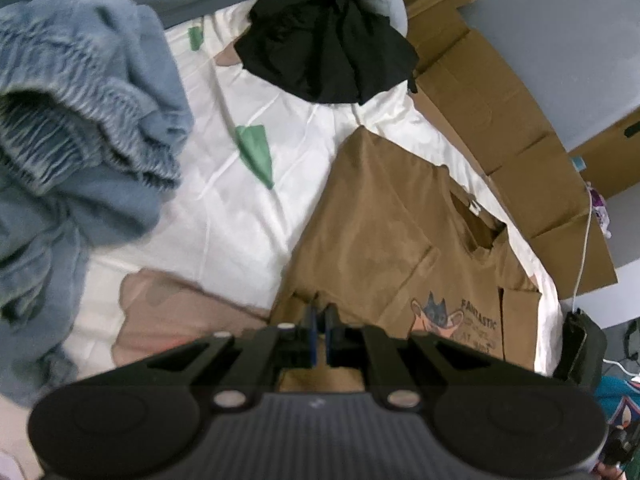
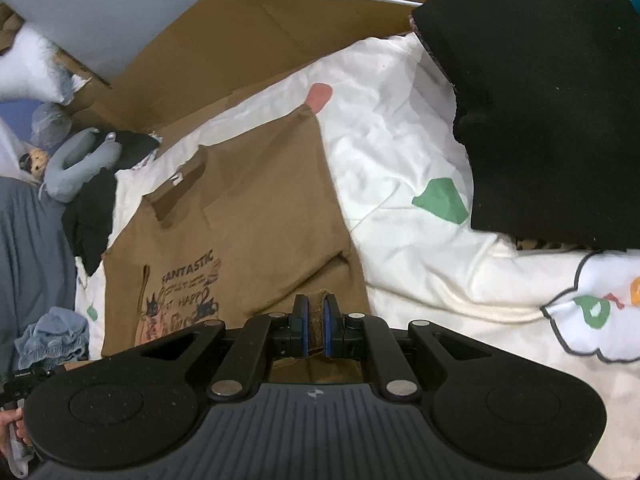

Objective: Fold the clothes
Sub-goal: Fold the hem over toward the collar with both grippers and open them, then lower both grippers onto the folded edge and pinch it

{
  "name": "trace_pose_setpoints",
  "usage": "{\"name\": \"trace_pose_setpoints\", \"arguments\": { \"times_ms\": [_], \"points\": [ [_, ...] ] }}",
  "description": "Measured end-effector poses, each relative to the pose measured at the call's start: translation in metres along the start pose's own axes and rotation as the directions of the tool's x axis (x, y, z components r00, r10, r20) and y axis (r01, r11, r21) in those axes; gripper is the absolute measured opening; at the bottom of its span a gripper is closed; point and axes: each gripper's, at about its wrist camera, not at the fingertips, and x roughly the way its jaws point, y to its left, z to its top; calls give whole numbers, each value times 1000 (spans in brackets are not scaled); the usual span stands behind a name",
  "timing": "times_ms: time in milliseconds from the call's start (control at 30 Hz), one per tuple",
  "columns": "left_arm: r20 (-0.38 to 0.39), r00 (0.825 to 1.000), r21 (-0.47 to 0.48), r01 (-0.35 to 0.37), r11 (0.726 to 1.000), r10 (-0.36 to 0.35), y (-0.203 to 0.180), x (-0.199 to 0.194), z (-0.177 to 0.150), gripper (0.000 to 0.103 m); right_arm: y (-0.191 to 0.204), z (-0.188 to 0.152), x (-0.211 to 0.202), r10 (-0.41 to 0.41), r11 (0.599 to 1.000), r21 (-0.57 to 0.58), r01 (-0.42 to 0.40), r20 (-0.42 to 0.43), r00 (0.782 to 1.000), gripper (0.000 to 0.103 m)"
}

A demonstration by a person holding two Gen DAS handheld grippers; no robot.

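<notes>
Both grippers, left [image 1: 319,312] and right [image 2: 315,312], pinch the brown T-shirt [image 2: 248,216] near hem, fingers nearly closed; lift evenly, keeping the hem taut.

The brown T-shirt [image 2: 248,216] print reads "FANTASTIC"; below it, "HAPPY".

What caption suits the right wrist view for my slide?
Right claw pinches the hem of a brown printed T-shirt lying on a white patterned bedsheet.
</notes>
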Motion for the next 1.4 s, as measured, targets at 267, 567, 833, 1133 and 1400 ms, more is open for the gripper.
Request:
{"name": "trace_pose_setpoints", "arguments": {
  "times_ms": [267,567,833,1133,1400],
  "points": [
    [22,998,-22,-54,998,54,-4,29,14,4,4,16,29,-40,999,0,40,7,999,7],
    [33,998,23,-50,999,49,-10,13,14,25,16,26,7,-114,994,-2,114,34,993,40],
    [3,998,160,-64,985,64,-13,-28,-1,35,25,16,-72,-163,985,-48,165,58,985,41],
    [-11,991,293,-127,948,136,-32,-40,-21,42,12,-11,-82,-129,985,-106,139,90,988,42],
    [12,986,310,-160,937,164,-36,-25,-13,54,-1,-35,-27,-147,967,-203,154,49,988,42]
  ]
}}
